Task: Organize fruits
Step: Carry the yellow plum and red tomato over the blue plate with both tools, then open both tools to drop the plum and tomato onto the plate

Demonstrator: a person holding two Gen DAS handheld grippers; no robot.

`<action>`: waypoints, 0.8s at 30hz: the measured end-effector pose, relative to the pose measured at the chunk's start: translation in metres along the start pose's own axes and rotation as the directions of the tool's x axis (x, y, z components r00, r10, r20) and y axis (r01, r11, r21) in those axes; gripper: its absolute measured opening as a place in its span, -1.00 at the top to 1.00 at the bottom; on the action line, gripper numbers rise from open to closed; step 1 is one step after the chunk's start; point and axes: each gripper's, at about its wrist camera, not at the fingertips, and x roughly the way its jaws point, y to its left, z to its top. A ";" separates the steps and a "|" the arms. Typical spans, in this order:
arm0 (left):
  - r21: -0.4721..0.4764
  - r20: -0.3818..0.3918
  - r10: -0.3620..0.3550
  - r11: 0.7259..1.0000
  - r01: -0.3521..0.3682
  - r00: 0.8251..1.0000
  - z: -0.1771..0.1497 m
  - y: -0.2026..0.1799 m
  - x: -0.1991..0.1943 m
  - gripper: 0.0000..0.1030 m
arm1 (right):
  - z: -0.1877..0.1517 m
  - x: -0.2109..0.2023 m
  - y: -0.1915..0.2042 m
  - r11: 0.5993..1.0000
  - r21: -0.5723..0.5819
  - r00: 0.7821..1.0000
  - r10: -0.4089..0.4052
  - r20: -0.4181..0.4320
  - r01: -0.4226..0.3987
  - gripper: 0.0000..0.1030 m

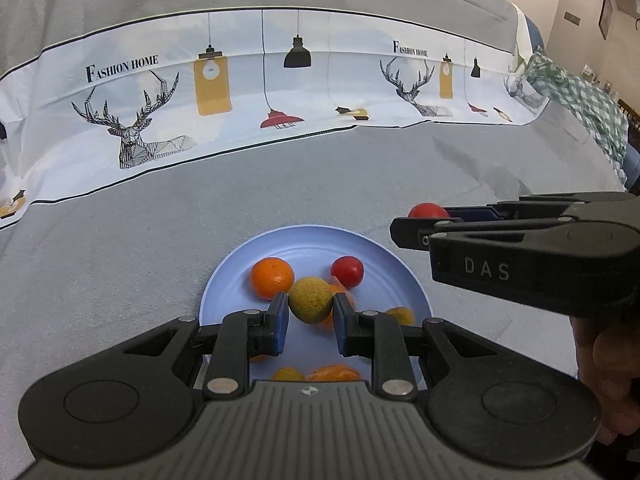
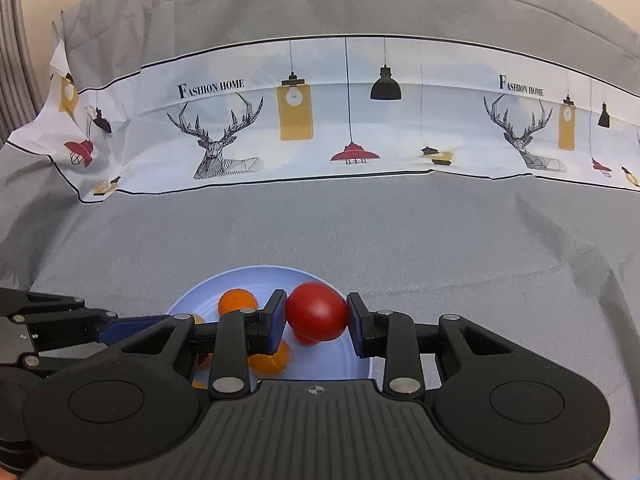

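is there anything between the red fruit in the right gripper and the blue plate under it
Nothing visible blocks it. The right gripper holds the red fruit directly above the blue plate; only fruits already lying there, like the small red one just beneath, occupy the landing spot.

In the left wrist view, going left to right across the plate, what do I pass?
Orange → yellow-green fruit held in the left tongs → red tomato → right tongs holding a second red tomato past the plate's right rim.
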 end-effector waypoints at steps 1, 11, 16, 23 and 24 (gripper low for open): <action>0.000 0.001 0.000 1.000 0.000 1.000 0.000 0.000 -0.001 0.49 | 0.000 0.000 0.000 1.000 0.000 1.000 0.000 -0.001 0.000 0.35; -0.001 0.005 0.000 1.000 0.000 1.000 0.001 0.002 -0.002 0.49 | 0.001 0.002 0.001 1.000 -0.003 1.000 -0.001 -0.009 0.001 0.35; -0.005 0.008 -0.004 1.000 0.004 1.000 0.001 0.002 -0.003 0.49 | 0.001 0.003 0.002 1.000 -0.005 1.000 0.002 -0.009 -0.003 0.35; -0.021 0.003 -0.020 1.000 0.020 1.000 0.002 0.005 -0.004 0.30 | 0.000 0.004 0.001 1.000 -0.004 1.000 -0.006 -0.010 0.006 0.13; -0.024 0.006 -0.017 1.000 0.017 1.000 0.002 0.005 -0.004 0.30 | 0.000 0.004 0.001 1.000 0.000 1.000 -0.006 -0.008 0.006 0.02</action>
